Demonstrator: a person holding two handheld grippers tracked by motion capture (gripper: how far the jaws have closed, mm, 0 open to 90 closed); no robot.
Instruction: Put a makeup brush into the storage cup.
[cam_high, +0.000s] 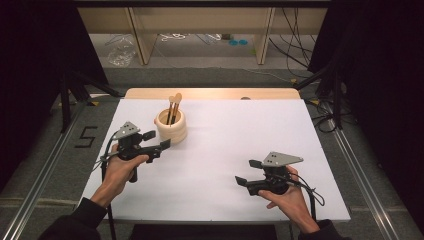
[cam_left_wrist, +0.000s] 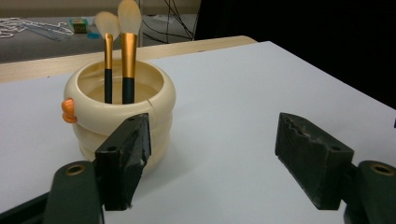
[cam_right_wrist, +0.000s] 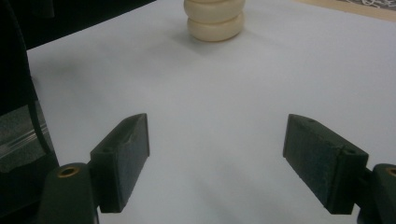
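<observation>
Table: I see a white table top (cam_high: 225, 150) with a wooden edge at the far side.
Holder: a cream ribbed holder (cam_high: 171, 126) stands at the far left of the table, with an orange knob (cam_left_wrist: 68, 110) on its side.
Brushes: two makeup brushes (cam_left_wrist: 122, 51) stand upright inside it, bristles up.
Left gripper (cam_high: 156, 140): my jaws are spread wide and hold nothing. One jaw sits just beside the holder's wall; I think it is not touching, though the angle is poor.
Right gripper (cam_high: 248, 171): jaws wide apart, nothing between them, over bare table, well apart from the holder.
</observation>
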